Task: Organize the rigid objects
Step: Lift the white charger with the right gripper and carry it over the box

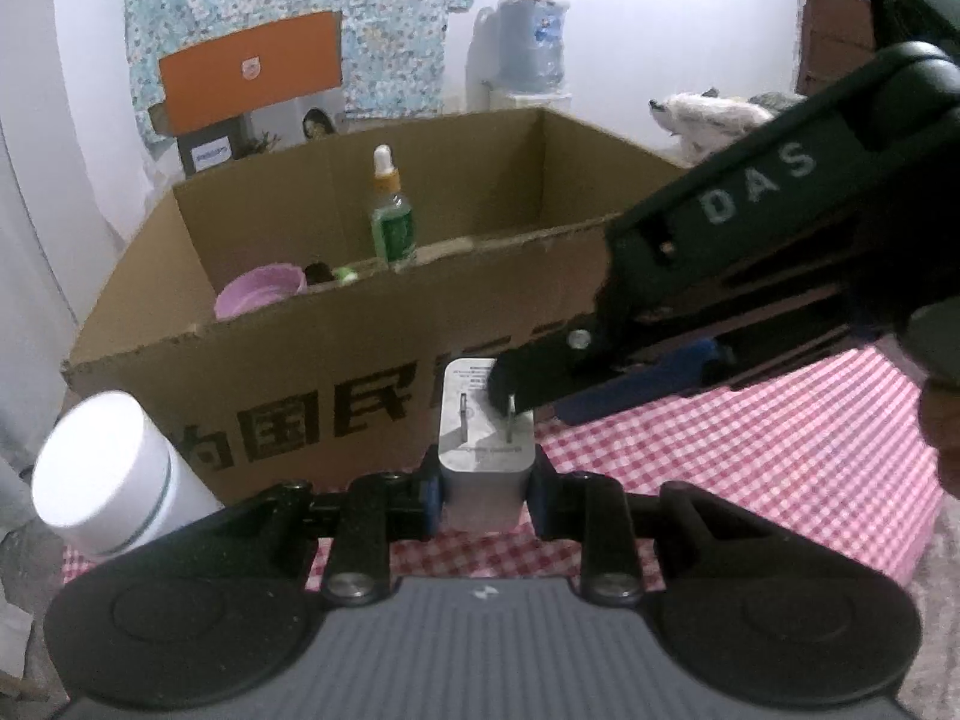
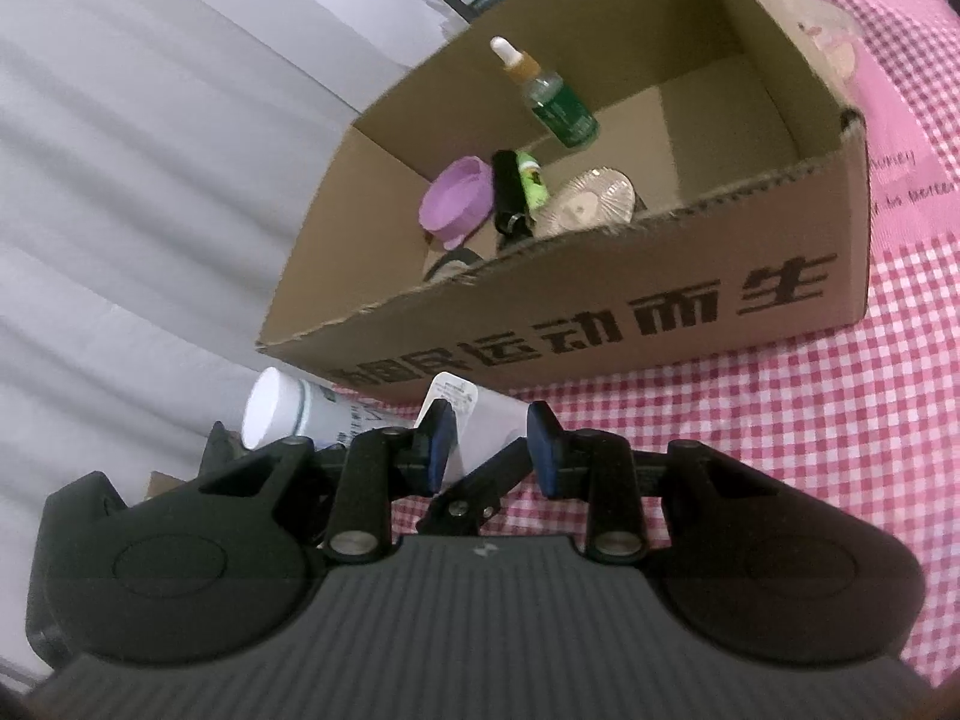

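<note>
Left gripper (image 1: 485, 489) clamps white charger (image 1: 485, 450); right gripper (image 2: 489, 444) jaws narrow, empty (fingertip touching prongs). Lift clear over cardboard box (image 1: 300, 372) wall ahead.

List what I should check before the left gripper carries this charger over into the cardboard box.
1. Left gripper clamped on the charger: ok, its pads press both sides.
2. Right gripper clear of the charger: not ok, in the left wrist view one of its fingers lies against the pronged face. Whether it grips is cannot tell.
3. Room in the cardboard box: ok, the floor on the right side is bare.
4. Dropper bottle steady: ok, it stands upright inside the box.
5. White bottle out of the way: ok, it lies off to the left, outside the box.
</note>
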Demonstrator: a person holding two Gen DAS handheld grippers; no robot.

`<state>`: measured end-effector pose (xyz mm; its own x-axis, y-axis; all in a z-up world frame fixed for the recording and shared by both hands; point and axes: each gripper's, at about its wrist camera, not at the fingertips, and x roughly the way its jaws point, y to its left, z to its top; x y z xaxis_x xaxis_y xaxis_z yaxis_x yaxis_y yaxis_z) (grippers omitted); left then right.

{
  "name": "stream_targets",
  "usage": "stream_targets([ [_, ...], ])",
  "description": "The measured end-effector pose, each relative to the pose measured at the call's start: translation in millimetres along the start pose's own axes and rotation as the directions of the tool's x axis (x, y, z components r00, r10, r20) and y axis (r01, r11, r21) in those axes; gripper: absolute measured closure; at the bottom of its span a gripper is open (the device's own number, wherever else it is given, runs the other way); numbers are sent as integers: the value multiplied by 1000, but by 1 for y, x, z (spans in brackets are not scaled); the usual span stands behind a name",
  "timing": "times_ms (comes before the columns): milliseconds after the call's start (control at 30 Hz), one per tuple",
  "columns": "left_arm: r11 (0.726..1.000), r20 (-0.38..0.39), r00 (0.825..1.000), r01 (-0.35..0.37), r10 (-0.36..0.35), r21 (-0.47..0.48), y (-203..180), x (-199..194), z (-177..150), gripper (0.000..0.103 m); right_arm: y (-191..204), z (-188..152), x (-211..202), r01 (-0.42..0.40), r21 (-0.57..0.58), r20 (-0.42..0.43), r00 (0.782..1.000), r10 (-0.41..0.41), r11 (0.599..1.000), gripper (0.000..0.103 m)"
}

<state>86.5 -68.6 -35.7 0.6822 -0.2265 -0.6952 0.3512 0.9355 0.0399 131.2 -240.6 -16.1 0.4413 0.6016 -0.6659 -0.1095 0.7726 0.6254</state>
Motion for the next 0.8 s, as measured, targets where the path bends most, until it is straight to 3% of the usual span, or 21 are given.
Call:
stream_targets([
  [433, 1000, 72, 997, -11, 12, -16, -1, -33, 27, 75, 33, 11, -32, -34, -88, 63, 997, 40, 996, 75],
  [633, 1000, 117, 993, -10, 13, -26, 1, -38, 67, 75, 55, 37, -52, -33, -159, 111, 992, 51, 987, 75],
  [800, 996, 98, 995, 24, -16, -81, 11, -14, 110, 75, 61, 75, -59, -10, -193, 130, 991, 36, 981, 75],
])
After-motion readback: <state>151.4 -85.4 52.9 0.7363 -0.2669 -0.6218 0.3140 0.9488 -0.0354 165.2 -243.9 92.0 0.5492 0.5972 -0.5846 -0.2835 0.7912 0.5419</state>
